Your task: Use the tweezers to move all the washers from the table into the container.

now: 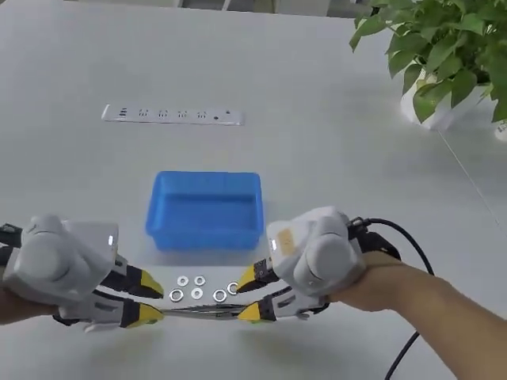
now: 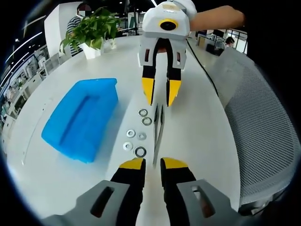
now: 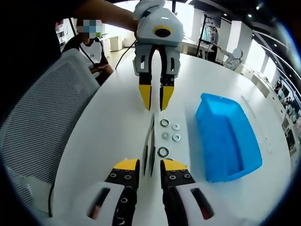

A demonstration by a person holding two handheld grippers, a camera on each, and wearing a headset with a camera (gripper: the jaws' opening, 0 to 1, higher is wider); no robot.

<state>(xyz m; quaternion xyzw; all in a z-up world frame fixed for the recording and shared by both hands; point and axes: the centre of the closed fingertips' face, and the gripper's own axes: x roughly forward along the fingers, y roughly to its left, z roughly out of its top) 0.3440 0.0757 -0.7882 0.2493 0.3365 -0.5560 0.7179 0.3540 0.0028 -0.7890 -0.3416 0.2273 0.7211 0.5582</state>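
Left tongs (image 1: 154, 299): jaws parted, holding nothing; the tweezers' closed end lies just ahead of their gap.
Tweezers (image 1: 198, 312): flat on the worktop (image 1: 317, 142), long axis running straight from one pair of tongs to the other, arms spreading toward the right pair.
Washers (image 1: 196, 294): six, loose, just beside the tweezers, between both tongs.
Container (image 1: 204, 233): blue, beyond the washers, away from both tongs.
Right tongs (image 1: 246, 296): parted, empty; the spread end reaches between their jaws, so this pair looks better placed to pick up.
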